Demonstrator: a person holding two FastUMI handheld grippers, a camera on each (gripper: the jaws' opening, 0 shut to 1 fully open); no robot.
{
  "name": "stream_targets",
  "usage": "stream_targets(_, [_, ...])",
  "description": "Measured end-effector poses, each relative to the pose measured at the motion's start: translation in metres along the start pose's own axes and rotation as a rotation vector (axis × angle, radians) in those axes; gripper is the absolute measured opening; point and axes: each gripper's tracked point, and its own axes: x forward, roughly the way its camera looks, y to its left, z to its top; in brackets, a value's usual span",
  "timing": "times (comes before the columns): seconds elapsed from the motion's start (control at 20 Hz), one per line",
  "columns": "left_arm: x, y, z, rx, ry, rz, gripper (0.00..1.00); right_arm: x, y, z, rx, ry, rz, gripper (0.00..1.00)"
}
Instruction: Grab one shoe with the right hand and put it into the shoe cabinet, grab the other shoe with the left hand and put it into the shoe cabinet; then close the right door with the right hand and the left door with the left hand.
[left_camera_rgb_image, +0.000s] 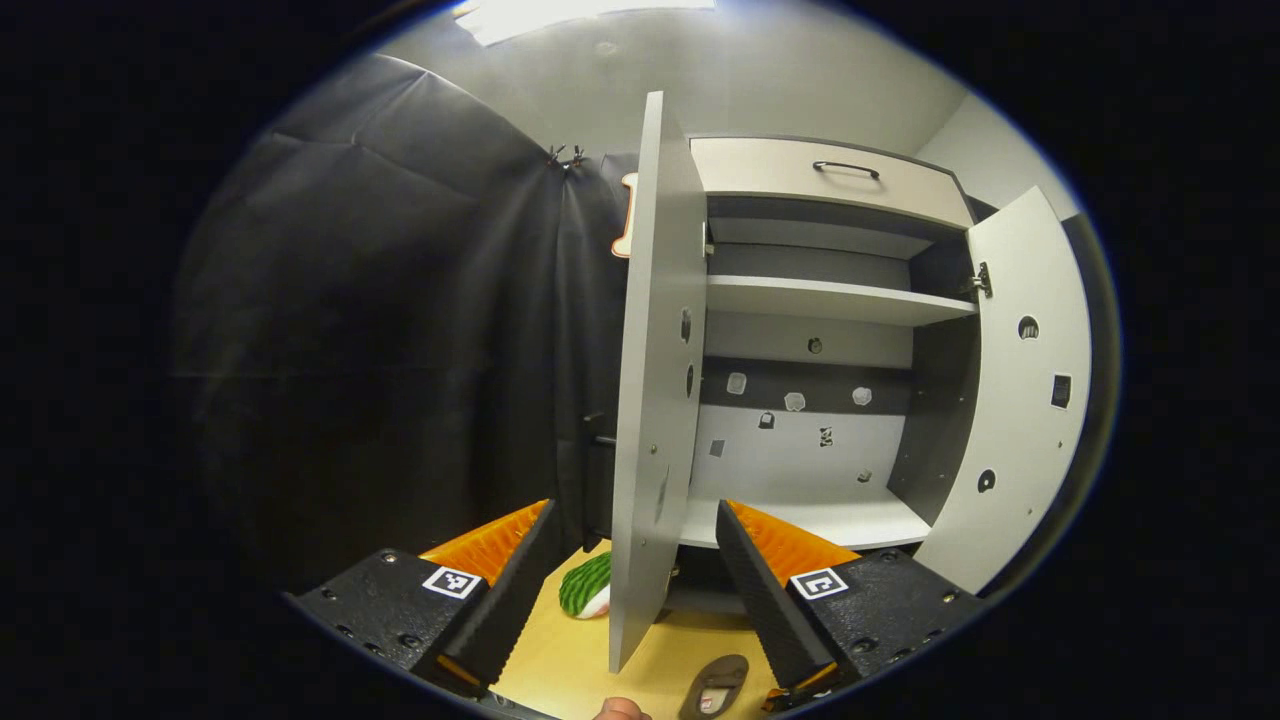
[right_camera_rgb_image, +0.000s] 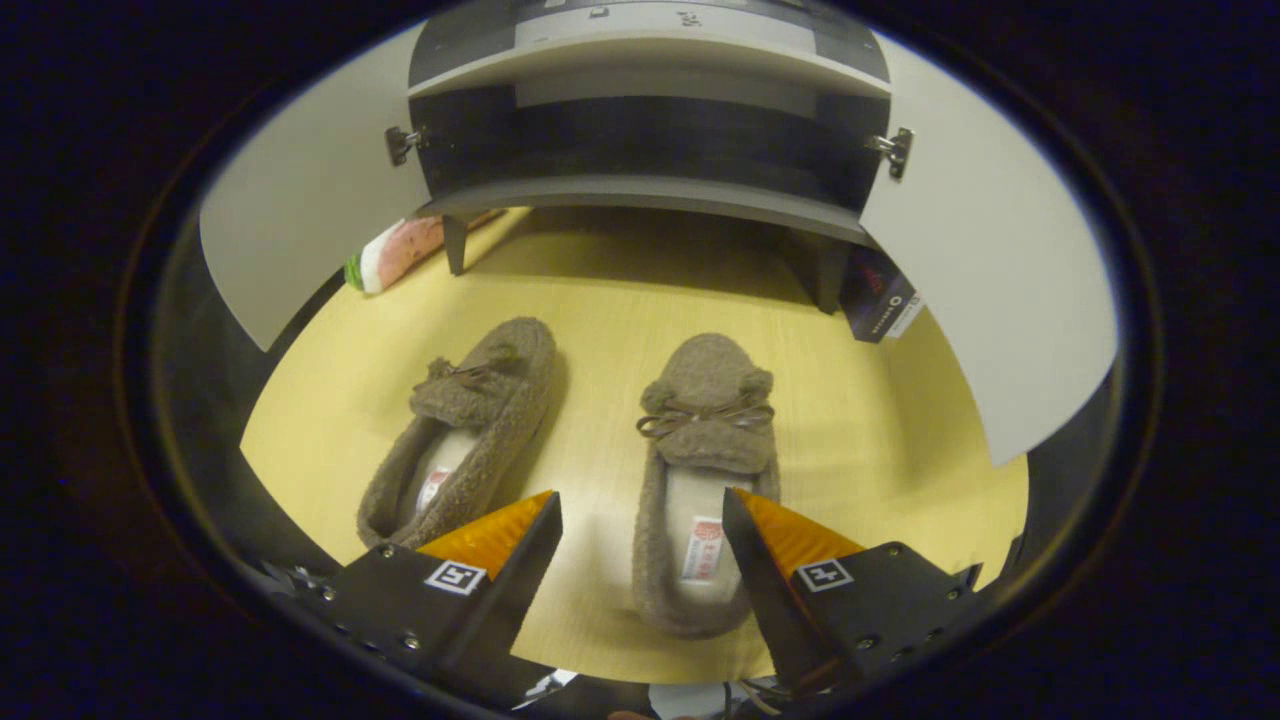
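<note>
In front of the shoe cabinet (right_camera_rgb_image: 650, 190), on the yellow surface (right_camera_rgb_image: 880, 440), two fuzzy slippers lie side by side, toes toward it. The right tongs (right_camera_rgb_image: 640, 520) hang apart over the right slipper (right_camera_rgb_image: 700, 470), touching nothing; the left slipper (right_camera_rgb_image: 460, 440) lies just beside it. Both look light, soft and floppy, so pinching the heel rim or side wall should hold better than the plush top. The left tongs (left_camera_rgb_image: 632, 545) are apart too, straddling the edge of the left door (left_camera_rgb_image: 655, 380). Both doors stand wide, the right door (left_camera_rgb_image: 1020, 390) included, and the bottom shelf (left_camera_rgb_image: 830, 520) is bare. A watermelon-like toy (right_camera_rgb_image: 400, 250) sits by the cabinet's left leg.
</note>
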Motion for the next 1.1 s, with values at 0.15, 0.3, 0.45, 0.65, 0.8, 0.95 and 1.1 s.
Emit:
stream_targets(0.15, [0.001, -0.005, -0.004, 0.006, 0.012, -0.016, 0.96, 0.011, -0.001, -0.007, -0.006, 0.042, 0.008, 0.97])
stream_targets(0.3, [0.002, -0.007, -0.008, 0.006, 0.021, -0.020, 0.94, 0.024, 0.002, -0.011, -0.042, 0.068, 0.008, 0.84])
stream_targets(0.45, [0.003, -0.002, -0.009, 0.004, 0.026, -0.010, 0.93, 0.033, -0.002, -0.019, -0.097, 0.094, -0.032, 0.69])
stream_targets(0.65, [0.004, 0.005, -0.014, -0.004, 0.037, 0.011, 0.96, 0.039, -0.001, -0.022, -0.149, 0.085, -0.040, 0.49])
stream_targets(0.8, [0.003, 0.005, -0.019, -0.035, 0.055, 0.009, 0.93, 0.035, -0.011, -0.019, -0.179, 0.060, -0.092, 0.35])
stream_targets(0.95, [0.004, 0.009, -0.020, -0.025, 0.055, 0.018, 0.96, 0.044, -0.010, -0.019, -0.163, 0.057, -0.108, 0.05])
stream_targets(1.1, [0.003, 0.007, -0.017, -0.024, 0.046, 0.015, 0.96, 0.037, -0.011, -0.016, -0.099, 0.046, -0.084, 0.05])
